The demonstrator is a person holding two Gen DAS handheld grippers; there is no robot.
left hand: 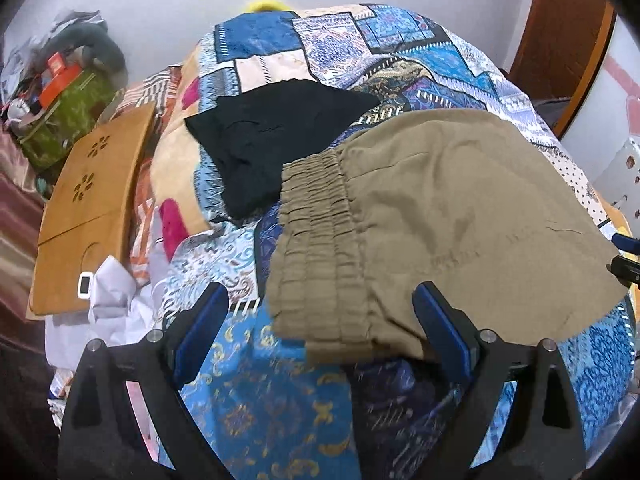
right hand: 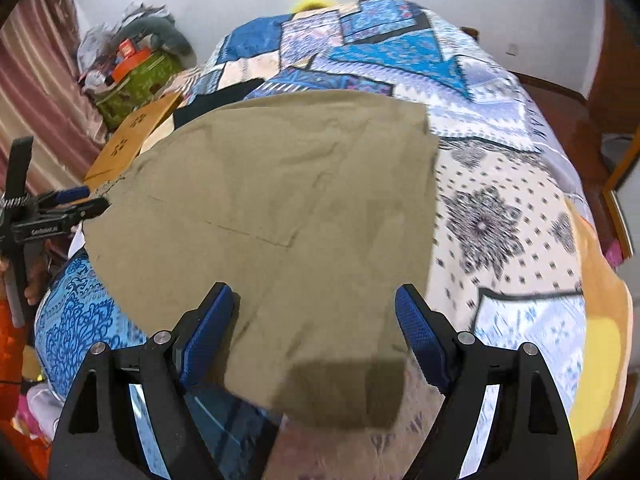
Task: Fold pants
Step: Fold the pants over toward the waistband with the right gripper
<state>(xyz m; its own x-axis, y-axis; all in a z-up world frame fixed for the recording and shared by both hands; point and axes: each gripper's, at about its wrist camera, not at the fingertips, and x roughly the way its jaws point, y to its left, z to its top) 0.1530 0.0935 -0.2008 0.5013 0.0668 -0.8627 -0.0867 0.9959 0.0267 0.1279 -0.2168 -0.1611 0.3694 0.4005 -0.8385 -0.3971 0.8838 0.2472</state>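
Note:
Khaki pants (left hand: 460, 216) lie flat on the patterned bedspread (left hand: 280, 400), with the gathered elastic waistband (left hand: 316, 248) at the left. They also fill the middle of the right wrist view (right hand: 280, 208). My left gripper (left hand: 322, 320) is open just above the near waistband corner, holding nothing. My right gripper (right hand: 314, 320) is open above the near edge of the pants, holding nothing. The left gripper shows at the left of the right wrist view (right hand: 86, 200), by the waistband end. The right gripper's tips show at the right edge of the left wrist view (left hand: 626, 256).
A black garment (left hand: 264, 144) lies on the bed beyond the waistband. A wooden board (left hand: 88, 208) leans at the bed's left side, beside white papers (left hand: 116, 296). A green box with clutter (left hand: 68, 112) stands by the wall. Wooden bed frame (right hand: 560, 92) at the right.

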